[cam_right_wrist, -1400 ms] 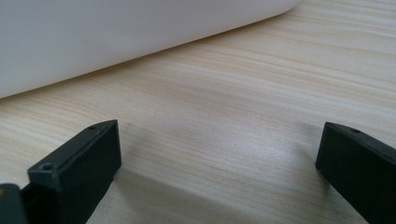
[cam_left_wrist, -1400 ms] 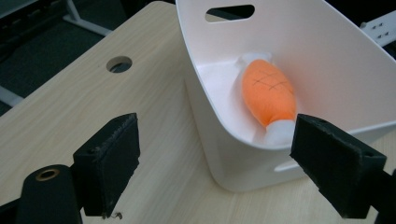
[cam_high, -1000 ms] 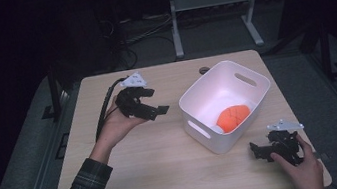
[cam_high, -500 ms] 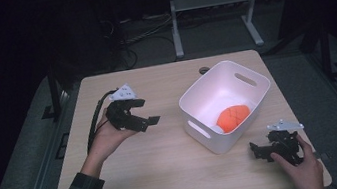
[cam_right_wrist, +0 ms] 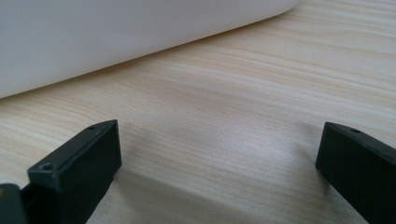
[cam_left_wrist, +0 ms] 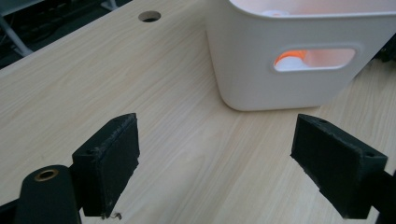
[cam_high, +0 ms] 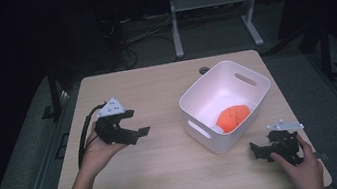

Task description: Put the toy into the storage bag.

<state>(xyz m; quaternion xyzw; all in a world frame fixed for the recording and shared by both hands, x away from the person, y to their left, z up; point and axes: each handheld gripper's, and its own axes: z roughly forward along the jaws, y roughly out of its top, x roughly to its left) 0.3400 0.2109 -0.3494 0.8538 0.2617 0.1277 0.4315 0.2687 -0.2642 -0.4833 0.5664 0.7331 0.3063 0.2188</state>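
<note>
White bin [cam_high: 250,80] holds orange object [cam_high: 233,117] | left gripper [cam_high: 134,135] fingers wide | right gripper [cam_high: 261,150] fingers wide

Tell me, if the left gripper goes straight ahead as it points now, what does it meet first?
Probably the white bin: the open left gripper faces its handle side across bare table, with nothing between.

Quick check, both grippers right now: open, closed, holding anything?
Left gripper: open, holding nothing.
Right gripper: open, holding nothing, low over the table.
</note>
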